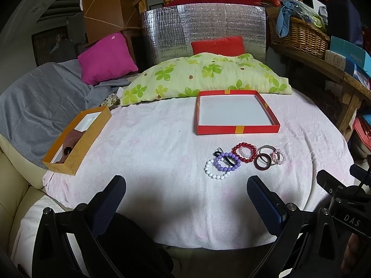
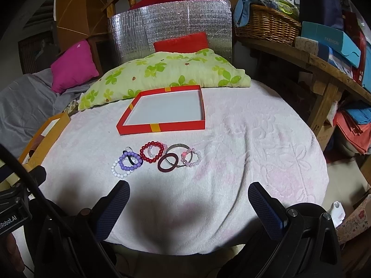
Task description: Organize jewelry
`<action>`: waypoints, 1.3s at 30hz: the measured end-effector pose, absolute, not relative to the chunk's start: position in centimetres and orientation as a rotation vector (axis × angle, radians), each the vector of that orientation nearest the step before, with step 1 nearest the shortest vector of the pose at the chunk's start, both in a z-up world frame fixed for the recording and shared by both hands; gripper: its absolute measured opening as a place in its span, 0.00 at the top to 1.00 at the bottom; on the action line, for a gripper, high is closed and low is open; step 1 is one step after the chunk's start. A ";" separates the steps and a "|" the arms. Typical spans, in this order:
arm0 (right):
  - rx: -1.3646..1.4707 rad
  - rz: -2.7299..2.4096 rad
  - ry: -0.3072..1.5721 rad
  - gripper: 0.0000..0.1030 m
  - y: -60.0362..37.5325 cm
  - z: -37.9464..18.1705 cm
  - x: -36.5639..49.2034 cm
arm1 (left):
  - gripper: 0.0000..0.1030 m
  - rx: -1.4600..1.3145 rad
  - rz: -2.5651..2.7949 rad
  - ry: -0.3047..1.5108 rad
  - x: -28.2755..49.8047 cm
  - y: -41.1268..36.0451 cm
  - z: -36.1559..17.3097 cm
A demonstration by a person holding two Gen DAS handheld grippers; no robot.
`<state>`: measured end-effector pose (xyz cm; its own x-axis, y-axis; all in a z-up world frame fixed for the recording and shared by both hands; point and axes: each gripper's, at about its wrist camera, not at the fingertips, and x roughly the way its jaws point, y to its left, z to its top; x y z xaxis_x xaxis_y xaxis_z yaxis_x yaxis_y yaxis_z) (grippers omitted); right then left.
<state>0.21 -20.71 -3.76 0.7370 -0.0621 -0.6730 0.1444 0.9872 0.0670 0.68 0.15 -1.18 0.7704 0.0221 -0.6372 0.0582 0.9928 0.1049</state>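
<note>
Both hand-held grippers are held released and empty above the near edge of the pink-white towel (image 1: 150, 153): the left hand-held gripper (image 1: 185, 199) and the right hand-held gripper (image 2: 189, 205). A cluster of bracelets is laid on the towel: a white bead bracelet (image 1: 215, 172), a purple bead bracelet (image 1: 227, 161) overlapping it, a red bead bracelet (image 1: 244, 152) and a dark maroon bangle (image 1: 263, 161). Just behind them an empty red box (image 1: 236, 113) is seen. An orange box (image 1: 76, 139) is set well apart at the left.
</note>
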 end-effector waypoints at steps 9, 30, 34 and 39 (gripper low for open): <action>0.123 -0.130 0.759 0.00 -21.5 -5.1 2.0 | 0.00 0.121 -0.008 0.726 2.5 0.3 -2.7; 0.252 0.054 0.905 0.56 -27.8 -13.8 14.6 | 0.03 0.027 -0.197 0.892 15.3 1.1 -12.0; 0.266 0.068 0.943 0.62 -27.7 -15.0 15.9 | 0.10 0.032 -0.240 0.921 16.7 0.2 -12.8; 0.283 0.070 0.973 0.68 -27.9 -16.1 17.0 | 0.18 0.004 -0.323 0.970 18.0 -0.7 -13.8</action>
<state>16.98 -27.92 -16.14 0.5637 0.1846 -0.8051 0.0682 0.9610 0.2681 17.99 -0.75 -13.76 0.5216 -0.2676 -0.8101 0.2713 0.9523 -0.1399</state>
